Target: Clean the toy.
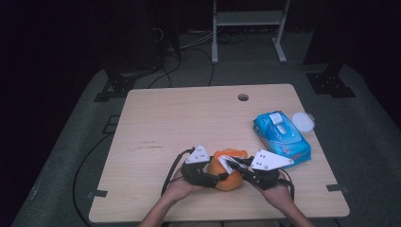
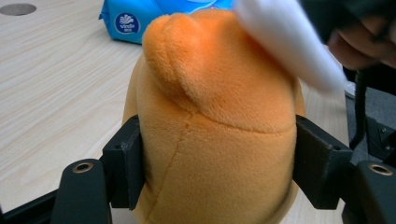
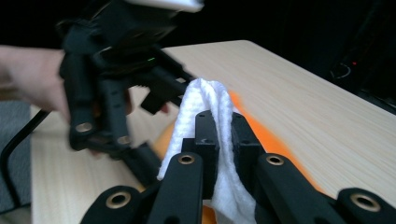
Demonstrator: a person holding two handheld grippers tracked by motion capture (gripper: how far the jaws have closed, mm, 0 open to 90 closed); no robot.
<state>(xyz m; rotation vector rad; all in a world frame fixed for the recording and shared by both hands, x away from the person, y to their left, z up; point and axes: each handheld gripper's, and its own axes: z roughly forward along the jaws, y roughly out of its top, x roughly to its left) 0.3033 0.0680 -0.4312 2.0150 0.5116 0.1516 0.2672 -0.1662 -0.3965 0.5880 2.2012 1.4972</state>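
An orange plush toy (image 1: 227, 171) rests on the wooden table (image 1: 179, 123) near its front edge. My left gripper (image 1: 215, 177) is shut on the plush toy (image 2: 215, 121), its black pads (image 2: 125, 161) pressing into both sides. My right gripper (image 1: 235, 166) is shut on a white wet wipe (image 3: 212, 119), folded between its pads (image 3: 205, 140). The wipe (image 2: 289, 42) lies against the top right of the toy. In the right gripper view the orange toy (image 3: 261, 135) shows under the wipe, and the left gripper (image 3: 112, 93) stands behind it.
A blue wet-wipe pack (image 1: 282, 137) lies to the right of the toy, with a round white lid (image 1: 302, 121) beside it. A round hole (image 1: 243, 97) sits at the table's far side. The left half of the tabletop is bare wood.
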